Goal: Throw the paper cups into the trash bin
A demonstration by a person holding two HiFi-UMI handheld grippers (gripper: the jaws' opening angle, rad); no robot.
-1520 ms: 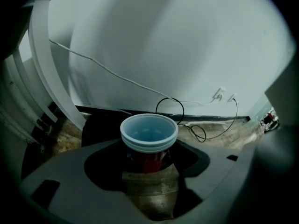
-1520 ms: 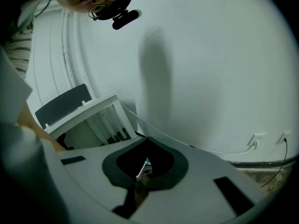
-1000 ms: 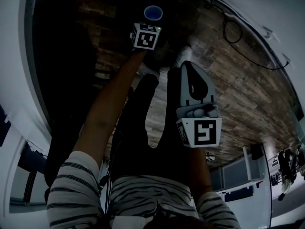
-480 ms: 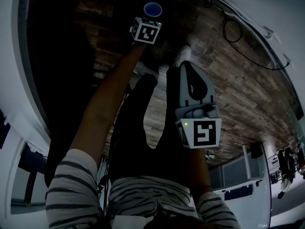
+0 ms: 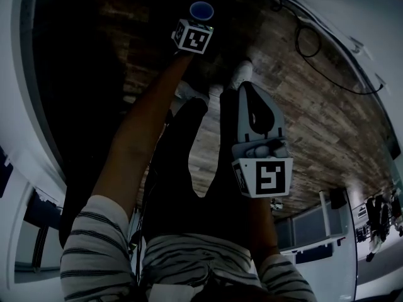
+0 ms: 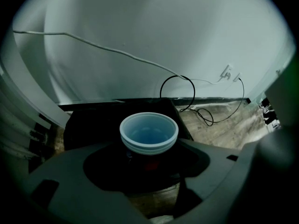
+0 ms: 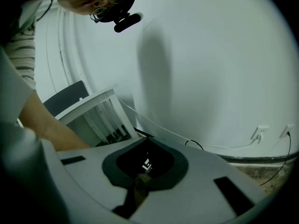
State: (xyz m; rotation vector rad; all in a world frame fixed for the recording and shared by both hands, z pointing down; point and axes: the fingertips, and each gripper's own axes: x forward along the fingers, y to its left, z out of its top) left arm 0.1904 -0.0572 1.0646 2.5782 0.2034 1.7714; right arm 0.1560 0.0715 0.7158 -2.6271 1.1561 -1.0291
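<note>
Left gripper [image 6: 148, 155] clamped on blue paper cup [image 6: 149, 133], rim up, held by black box [image 6: 93, 120], probably trash bin. Right gripper [image 7: 140, 171] closed, empty. Tip: centre cup over opening, then let go, no flinging.

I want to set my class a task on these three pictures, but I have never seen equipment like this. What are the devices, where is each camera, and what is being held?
There is no robot here. A person holds a hand-held two-jaw clamp in each hand.

The dark picture comes from a camera on the person's head, looking down past their arms. The other two come from a camera on each clamp, looking along its jaws.

The left gripper is stretched forward, its jaws closed on a blue paper cup, above a black shape that may be the bin. The right gripper is close to the body, shut and empty.

Below is a wooden floor, with a looped cable near the wall.
</note>
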